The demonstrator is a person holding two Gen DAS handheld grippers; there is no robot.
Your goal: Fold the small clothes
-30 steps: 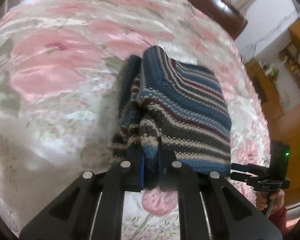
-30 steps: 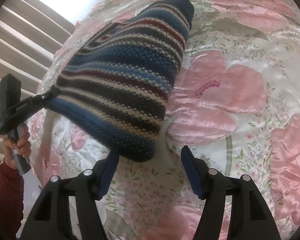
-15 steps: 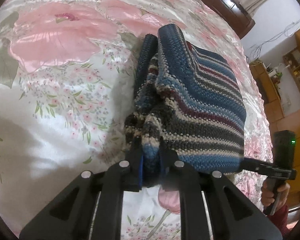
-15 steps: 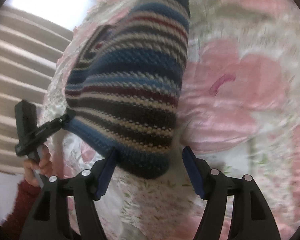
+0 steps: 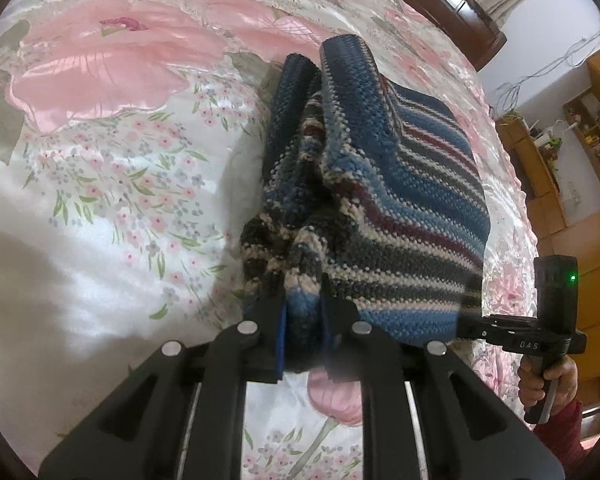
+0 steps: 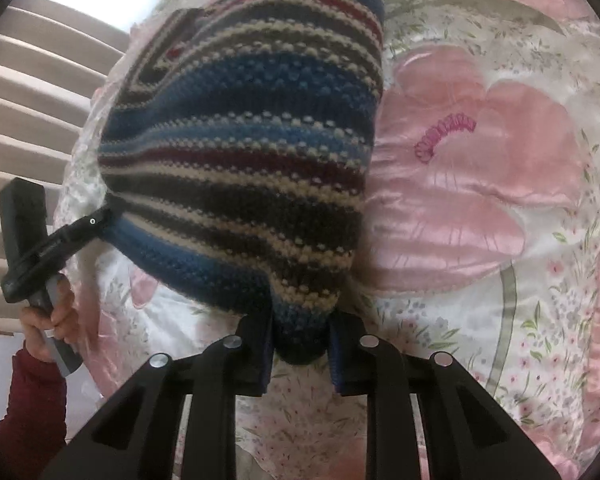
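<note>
While I hold both tools over the bed, the striped knit sweater point(image 5: 400, 200) hangs folded between them, above the pink flower bedspread point(image 5: 112, 184). My left gripper point(image 5: 303, 320) has its jaws squeezed tight on one bottom corner. My right gripper point(image 6: 300, 332) has its jaws pressed on the other corner. A hand point(image 6: 54, 320) in a red sleeve point(image 6: 32, 400) grips the left tool's handle.

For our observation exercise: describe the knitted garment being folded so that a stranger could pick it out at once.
Start at the bed's shiny floral bedspread, white with big pink blossoms. Held above it between the left gripper and the right gripper is the striped knit garment. Its woolly blue, grey, cream and maroon bands are the only dark, matte thing against the satin.
</note>
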